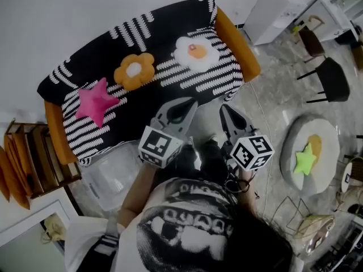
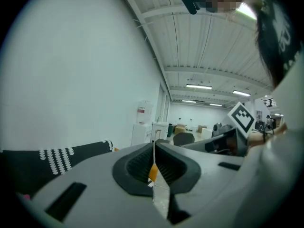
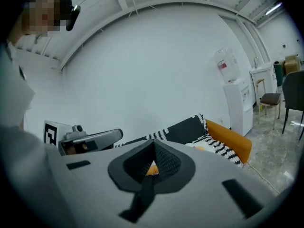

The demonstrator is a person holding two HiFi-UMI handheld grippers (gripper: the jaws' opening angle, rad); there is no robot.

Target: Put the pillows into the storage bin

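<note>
Three pillows lie on the black-and-white striped sofa [image 1: 187, 16]: a pink star [image 1: 96, 100] at the left, an orange flower [image 1: 134, 69] in the middle, a white fried-egg one [image 1: 196, 51] at the right. The clear storage bin [image 1: 116, 171] stands on the floor by the sofa's left front corner. My left gripper [image 1: 190, 103] [image 2: 153, 148] and right gripper [image 1: 224, 109] [image 3: 153, 148] hover side by side just in front of the sofa's front edge, both pointing toward it. Both have their jaws shut with nothing between them. Neither touches a pillow.
A wooden shelf [image 1: 28, 157] stands at the far left. To the right, a round grey cushion [image 1: 326, 177] carries a green star pillow [image 1: 305, 160]. Black chairs [image 1: 332, 78] and a white cabinet [image 1: 278, 10] stand beyond the sofa's orange right arm [image 1: 238, 41]. A wire frame [image 1: 292, 214] sits bottom right.
</note>
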